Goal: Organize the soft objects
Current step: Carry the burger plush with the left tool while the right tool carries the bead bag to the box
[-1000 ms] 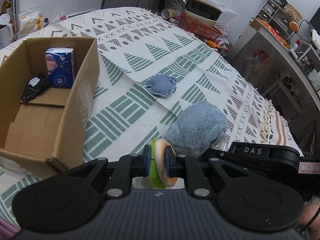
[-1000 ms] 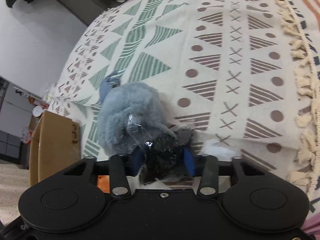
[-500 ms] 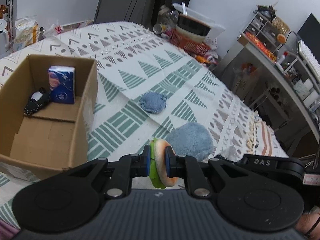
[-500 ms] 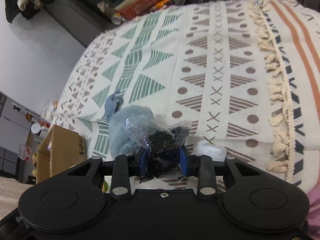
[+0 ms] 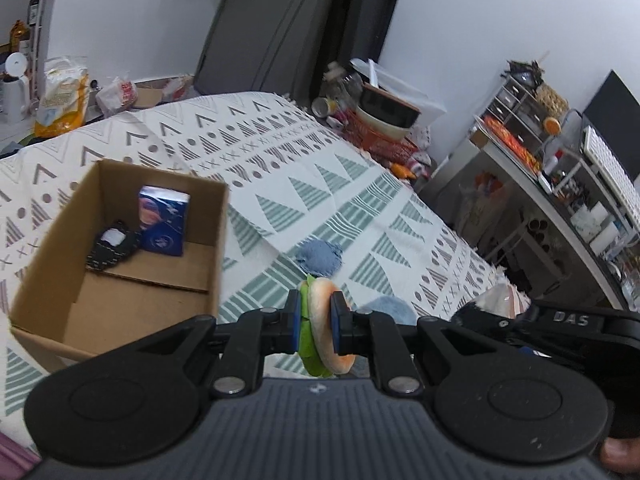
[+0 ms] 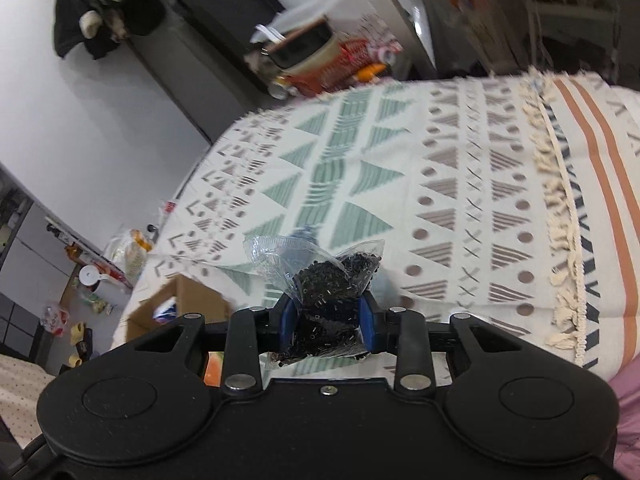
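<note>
Blue-padded, the left gripper [image 5: 315, 326] pinches a plush burger [image 5: 326, 330] above the patterned blanket [image 5: 280, 168]; the right gripper [image 6: 325, 320] clamps a clear bag of black beads [image 6: 326, 298]. Farther off lie a fluffy blue pouf [image 5: 386, 309], a denim pad [image 5: 320, 255], and a cardboard box [image 5: 218, 240] holding a tissue pack [image 5: 163, 220].

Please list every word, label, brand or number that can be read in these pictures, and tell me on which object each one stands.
"DAS": white letters on the black body of the right gripper, seen in the left wrist view.
Blue tissue pack in the cardboard box: it has print, too small to read.
Yellow bag and red-and-white packets beyond the bed: blurred, unreadable.
Right wrist view: no readable text; motion blur.
</note>
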The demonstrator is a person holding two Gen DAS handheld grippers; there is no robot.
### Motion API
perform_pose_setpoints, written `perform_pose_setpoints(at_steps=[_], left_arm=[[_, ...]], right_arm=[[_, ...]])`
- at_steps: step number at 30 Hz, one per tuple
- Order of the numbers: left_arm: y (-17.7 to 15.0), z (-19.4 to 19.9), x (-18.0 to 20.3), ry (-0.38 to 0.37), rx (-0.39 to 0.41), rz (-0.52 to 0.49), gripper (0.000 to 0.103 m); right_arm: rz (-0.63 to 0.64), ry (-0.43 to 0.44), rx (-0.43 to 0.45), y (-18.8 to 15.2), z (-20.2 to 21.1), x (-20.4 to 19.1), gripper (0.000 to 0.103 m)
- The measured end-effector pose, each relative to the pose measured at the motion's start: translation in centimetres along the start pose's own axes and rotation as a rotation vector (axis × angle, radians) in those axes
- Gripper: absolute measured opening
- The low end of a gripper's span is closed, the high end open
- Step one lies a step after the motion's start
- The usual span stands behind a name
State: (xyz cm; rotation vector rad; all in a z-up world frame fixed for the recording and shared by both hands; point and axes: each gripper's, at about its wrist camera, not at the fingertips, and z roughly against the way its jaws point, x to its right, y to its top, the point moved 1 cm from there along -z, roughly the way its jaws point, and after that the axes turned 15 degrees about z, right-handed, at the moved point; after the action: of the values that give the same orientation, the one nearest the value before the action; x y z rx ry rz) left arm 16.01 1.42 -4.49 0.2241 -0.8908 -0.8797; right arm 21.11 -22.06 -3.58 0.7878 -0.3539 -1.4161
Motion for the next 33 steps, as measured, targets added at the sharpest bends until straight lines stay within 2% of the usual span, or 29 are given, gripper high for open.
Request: perform_pose_setpoints(at_steps=[10, 17, 28, 33], left_arm=[[2.3, 2.6, -2.6, -0.028, 0.045, 0.069, 0.014], [4.1, 3.2, -5.4, -0.012, 0.065, 0.132, 0.014], [6.9, 2.6, -9.9, 0.011, 0.064, 0.251, 0.014], [7.5, 1.9, -11.5, 0.043, 0.057, 0.285, 0.014]], right_arm=[[0.074, 0.019, 0.054, 0.6, 1.1, -4.0, 0.032], [0.111, 0.030, 0.074, 0.7, 0.7, -6.9, 0.032], [0.166, 0.133, 0.121, 0.6, -0.9, -11.0, 0.032], [0.155, 0.175, 0.093, 0.2, -2.3, -12.4, 0.032]])
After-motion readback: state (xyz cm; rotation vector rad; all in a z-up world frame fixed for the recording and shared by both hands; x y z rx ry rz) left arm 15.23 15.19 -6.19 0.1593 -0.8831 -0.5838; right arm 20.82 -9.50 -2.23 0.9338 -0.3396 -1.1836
